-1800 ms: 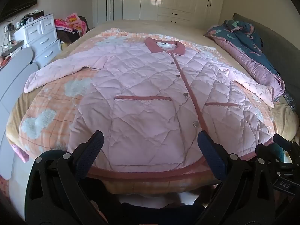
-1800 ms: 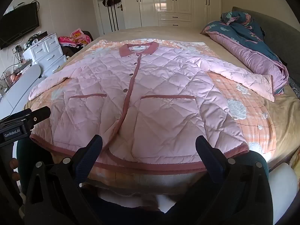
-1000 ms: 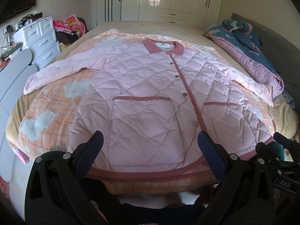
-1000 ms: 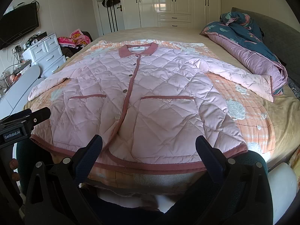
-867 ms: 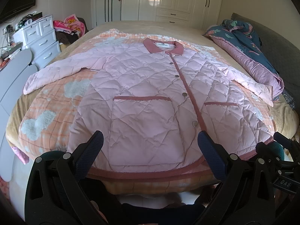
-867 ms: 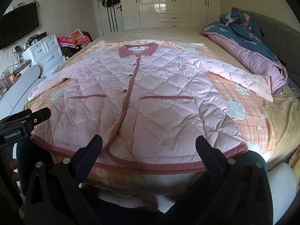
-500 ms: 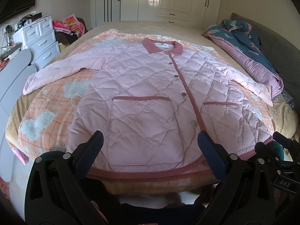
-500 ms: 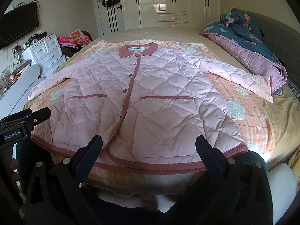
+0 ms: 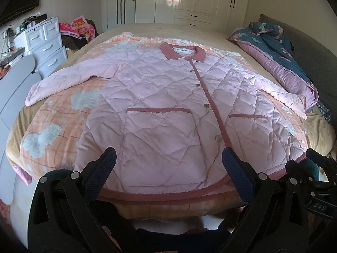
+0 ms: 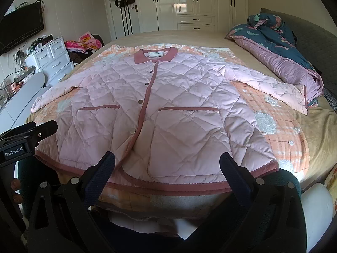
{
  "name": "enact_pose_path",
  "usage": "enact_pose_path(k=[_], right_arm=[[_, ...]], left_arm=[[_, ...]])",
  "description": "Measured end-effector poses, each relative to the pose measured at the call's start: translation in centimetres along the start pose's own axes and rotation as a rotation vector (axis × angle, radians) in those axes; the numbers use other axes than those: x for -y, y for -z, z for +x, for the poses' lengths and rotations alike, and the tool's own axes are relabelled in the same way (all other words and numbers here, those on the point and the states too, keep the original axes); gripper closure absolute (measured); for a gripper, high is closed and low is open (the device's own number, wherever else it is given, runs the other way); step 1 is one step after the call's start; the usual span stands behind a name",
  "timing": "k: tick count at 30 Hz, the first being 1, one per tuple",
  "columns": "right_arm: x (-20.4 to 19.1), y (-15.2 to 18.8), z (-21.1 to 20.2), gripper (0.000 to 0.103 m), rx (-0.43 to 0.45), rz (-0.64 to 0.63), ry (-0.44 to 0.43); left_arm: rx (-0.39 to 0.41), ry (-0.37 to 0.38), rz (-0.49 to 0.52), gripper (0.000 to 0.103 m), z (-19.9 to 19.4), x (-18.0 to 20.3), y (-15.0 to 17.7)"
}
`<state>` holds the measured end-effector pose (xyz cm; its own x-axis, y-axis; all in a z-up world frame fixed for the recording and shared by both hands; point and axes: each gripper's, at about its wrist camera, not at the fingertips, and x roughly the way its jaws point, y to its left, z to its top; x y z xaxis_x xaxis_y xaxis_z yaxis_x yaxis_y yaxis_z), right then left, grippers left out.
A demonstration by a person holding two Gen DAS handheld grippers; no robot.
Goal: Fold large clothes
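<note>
A large pink quilted jacket (image 9: 168, 105) (image 10: 168, 105) with a dusty-red collar, placket and hem lies flat and buttoned on the bed, both sleeves spread out to the sides. My left gripper (image 9: 168, 158) hovers open just short of the hem, over the jacket's left half. My right gripper (image 10: 167, 160) hovers open near the hem at the placket. Neither holds anything. The right gripper's body (image 9: 316, 175) shows at the right edge of the left wrist view. The left gripper's body (image 10: 25, 141) shows at the left of the right wrist view.
An orange checked blanket (image 9: 52, 126) lies under the jacket on the tan bed (image 10: 320, 130). A rolled blue and purple quilt (image 10: 284, 50) lies along the right side. White drawers (image 9: 46, 48) stand at the left, wardrobes (image 10: 189, 2) at the far wall.
Almost nothing differs: the left wrist view has drifted very slightly, the jacket lies as before, and both grippers stay open.
</note>
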<state>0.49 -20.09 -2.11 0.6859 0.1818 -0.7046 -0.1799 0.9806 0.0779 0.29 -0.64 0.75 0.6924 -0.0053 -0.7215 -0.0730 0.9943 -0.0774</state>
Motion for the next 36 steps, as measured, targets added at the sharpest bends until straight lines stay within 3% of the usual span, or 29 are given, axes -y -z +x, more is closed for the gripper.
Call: enact_pose_path(k=[20,36], right_arm=[[-0.6,0.0,1.6,0.004,-0.027,-0.011,-0.008],[-0.6,-4.3,4.2,0.004,-0.066,-0.011,-0.042]], left_arm=[[-0.006,-0.001,-0.007,0.009,0.3,-0.3,0.0],[-0.028,-0.007,-0.025,0.009,4.3,-1.3,-2.7]])
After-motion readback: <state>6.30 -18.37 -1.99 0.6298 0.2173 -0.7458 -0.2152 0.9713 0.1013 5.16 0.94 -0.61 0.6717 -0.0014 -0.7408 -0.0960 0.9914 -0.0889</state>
